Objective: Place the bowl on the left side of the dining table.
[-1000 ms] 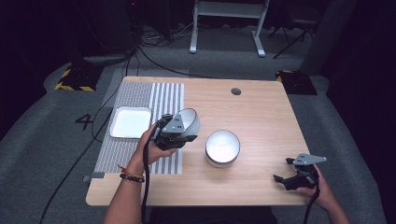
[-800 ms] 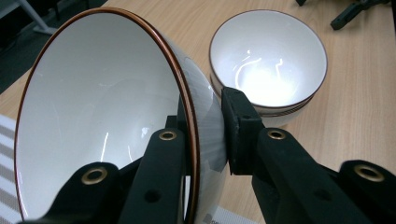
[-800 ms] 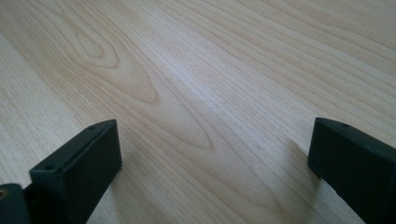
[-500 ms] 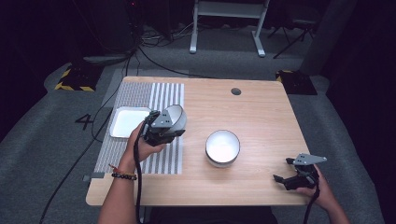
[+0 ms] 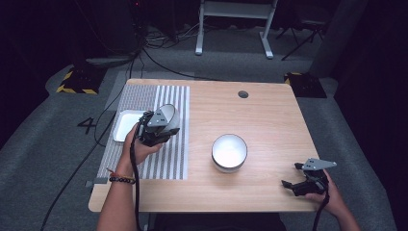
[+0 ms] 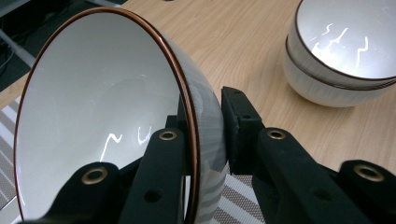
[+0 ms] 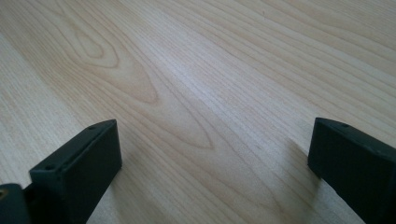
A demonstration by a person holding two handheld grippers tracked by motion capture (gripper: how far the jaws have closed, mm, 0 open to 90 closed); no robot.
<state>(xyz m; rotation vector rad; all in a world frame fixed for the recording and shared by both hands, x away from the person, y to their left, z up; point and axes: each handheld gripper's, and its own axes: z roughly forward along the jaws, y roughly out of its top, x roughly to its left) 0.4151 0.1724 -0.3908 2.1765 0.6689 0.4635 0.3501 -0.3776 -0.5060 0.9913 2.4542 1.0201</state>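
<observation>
Left gripper [image 5: 161,126]: held in the person's left hand [image 5: 139,144] above the striped mat [image 5: 168,159], its jaws clamped on the wall of a white bowl [image 5: 169,115], one jaw inside, one outside.
Carried bowl [image 6: 107,116]: tilted steeply on its side, brown-edged rim facing away from the stack; lifted clear of the table, apparently over the mat's upper right part.
White square dish [image 5: 126,126]: flat on the mat, just to the left of the carried bowl and partly behind the hand.
Stacked bowls [image 5: 229,152]: two nested bowls standing upright on the bare wood, well to the right of the left gripper; in the left gripper view they sit at upper right [image 6: 345,51].
Key relation: the dish lies directly beside the held bowl on its left, while the stack lies the other way, to its right. The left hand is far nearer to both than the right.
Likely next move: a judgement only; setting the bowl down upright calls for rolling the wrist level first.
Right gripper [image 5: 300,179]: resting at the table's [image 5: 269,110] near right corner, jaws spread wide with nothing between them, bare wood ahead [image 7: 196,93].
</observation>
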